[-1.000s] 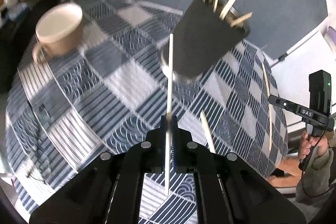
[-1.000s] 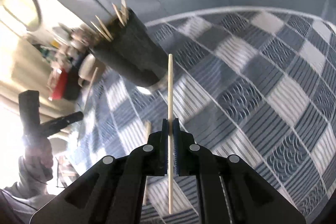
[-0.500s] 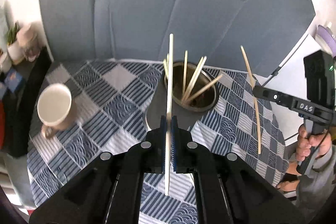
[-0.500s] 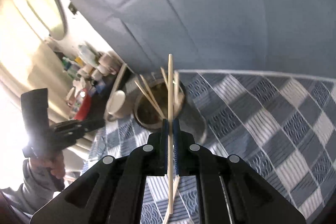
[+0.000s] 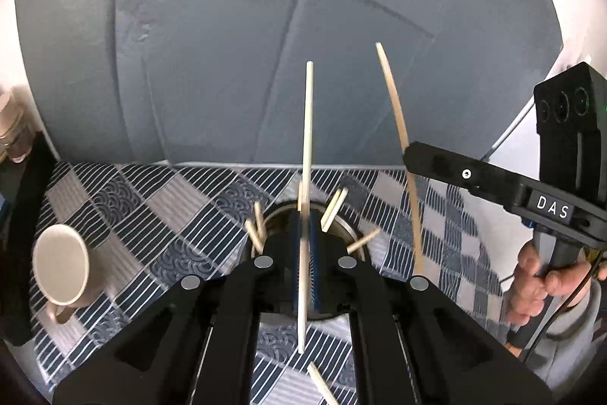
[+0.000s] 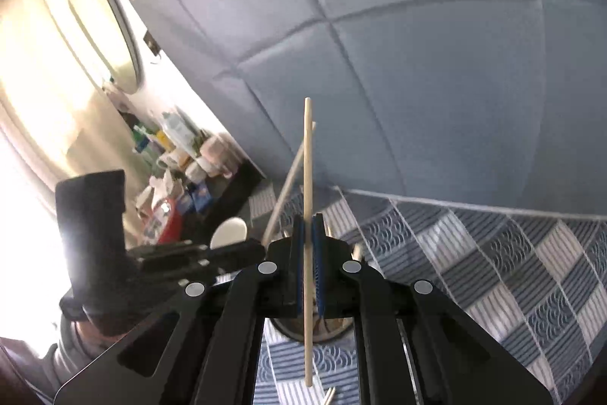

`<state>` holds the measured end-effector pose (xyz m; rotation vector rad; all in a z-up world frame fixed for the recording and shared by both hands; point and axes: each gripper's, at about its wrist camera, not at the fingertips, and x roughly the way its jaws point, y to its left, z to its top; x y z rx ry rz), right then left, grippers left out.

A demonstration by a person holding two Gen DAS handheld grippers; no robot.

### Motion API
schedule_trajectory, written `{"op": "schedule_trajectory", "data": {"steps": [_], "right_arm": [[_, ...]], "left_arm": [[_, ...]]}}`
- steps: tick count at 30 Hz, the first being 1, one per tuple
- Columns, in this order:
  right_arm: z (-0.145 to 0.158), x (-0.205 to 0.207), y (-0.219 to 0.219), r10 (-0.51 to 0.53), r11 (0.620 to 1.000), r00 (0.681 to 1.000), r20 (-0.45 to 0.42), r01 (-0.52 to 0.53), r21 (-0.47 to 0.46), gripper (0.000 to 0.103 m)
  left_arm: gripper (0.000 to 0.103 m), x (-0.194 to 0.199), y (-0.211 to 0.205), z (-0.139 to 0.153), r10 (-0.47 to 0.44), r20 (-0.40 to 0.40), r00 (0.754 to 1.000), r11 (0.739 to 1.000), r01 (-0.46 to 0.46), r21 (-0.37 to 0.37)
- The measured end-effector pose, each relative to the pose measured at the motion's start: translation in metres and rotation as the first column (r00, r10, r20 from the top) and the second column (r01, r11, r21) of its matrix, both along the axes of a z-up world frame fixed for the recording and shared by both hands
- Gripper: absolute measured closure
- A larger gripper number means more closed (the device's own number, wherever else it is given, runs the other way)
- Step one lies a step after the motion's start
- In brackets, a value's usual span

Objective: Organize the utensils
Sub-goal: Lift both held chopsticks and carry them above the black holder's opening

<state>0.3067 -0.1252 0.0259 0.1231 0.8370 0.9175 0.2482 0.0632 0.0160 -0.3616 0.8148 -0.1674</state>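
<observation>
Two grippers hang above a table spread with a blue-and-white checked tablecloth [image 5: 159, 200], behind which a grey padded wall panel [image 5: 227, 63] fills the background. Largest of the things on the cloth is a dark utensil holder [image 5: 353, 234] with a metal rim, standing near the far edge toward the middle; several wooden chopsticks lean inside it, their tips splayed past the rim. A beige mug [image 5: 60, 264] stands well apart from it, near the left edge as the left wrist camera sees it. The left gripper [image 5: 305, 245] is clenched on one chopstick [image 5: 308, 147], which runs upright between its blue pads and sticks out above and below them, directly over the holder's mouth. The right gripper [image 6: 309, 234] likewise grips a second chopstick [image 6: 308, 177], held upright and crossing in front of the holder. In the left wrist view the person's right hand [image 5: 538, 287] wraps the handle of that tool. A loose chopstick [image 5: 320, 382] lies on the cloth near the table's front edge, below the left gripper. A cluttered shelf [image 6: 182, 169] sits beyond the table.
</observation>
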Motion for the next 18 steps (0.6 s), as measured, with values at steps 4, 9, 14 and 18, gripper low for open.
{"op": "schedule_trajectory", "data": {"steps": [4, 9, 14, 18], "right_arm": [[0.0, 0.009, 0.006, -0.024, 0.999, 0.999, 0.037, 0.023, 0.035, 0.098], [-0.01, 0.017, 0.014, -0.021, 0.998, 0.998, 0.056, 0.018, 0.058, 0.098], [-0.028, 0.026, 0.016, -0.036, 0.996, 0.999, 0.032, 0.033, 0.082, 0.098], [-0.042, 0.024, 0.017, -0.047, 0.994, 0.998, 0.049, 0.042, 0.098, 0.098]], "left_arm": [[0.098, 0.009, 0.0, -0.009, 0.004, 0.02, 1.0, 1.0, -0.004, -0.017], [0.098, 0.017, 0.0, -0.022, -0.007, 0.073, 0.997, 0.996, 0.014, -0.089], [0.098, 0.019, -0.003, -0.031, -0.01, 0.155, 0.988, 0.994, 0.027, -0.103], [0.098, 0.017, -0.01, -0.039, -0.014, 0.218, 0.976, 0.997, 0.029, -0.067]]}}
